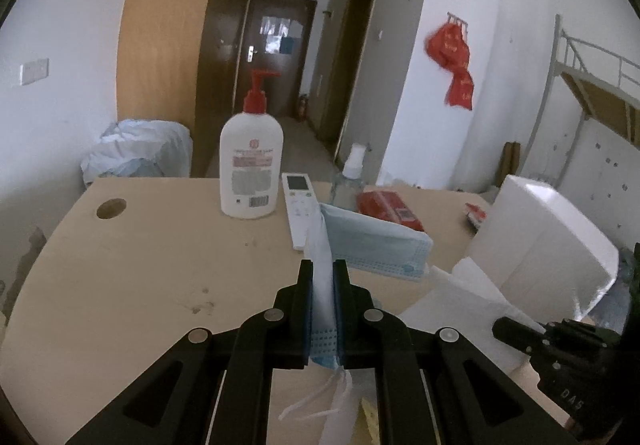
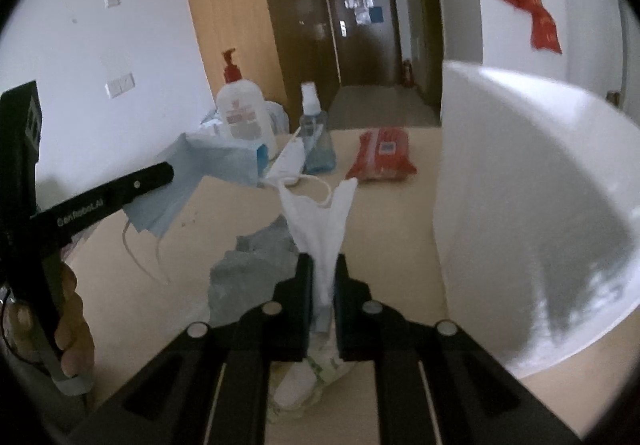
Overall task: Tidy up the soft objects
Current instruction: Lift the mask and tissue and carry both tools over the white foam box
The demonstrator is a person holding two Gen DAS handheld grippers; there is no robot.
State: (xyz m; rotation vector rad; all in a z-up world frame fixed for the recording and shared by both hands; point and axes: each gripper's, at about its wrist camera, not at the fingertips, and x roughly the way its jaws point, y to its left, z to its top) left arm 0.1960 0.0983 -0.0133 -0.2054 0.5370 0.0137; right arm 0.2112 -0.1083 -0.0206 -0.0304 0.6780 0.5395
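Observation:
My left gripper is shut on a blue face mask, which hangs folded above the wooden table; its white ear loops dangle below the fingers. In the right wrist view the same mask is at left with the left gripper's finger on it. My right gripper is shut on a white face mask and holds it upright above the table. In the left wrist view the white mask lies at lower right, by the right gripper.
A lotion pump bottle, a white remote, a clear spray bottle and a red tissue pack stand at the table's far side. A large white box is close on the right. A crumpled grey-blue cloth lies under my right gripper.

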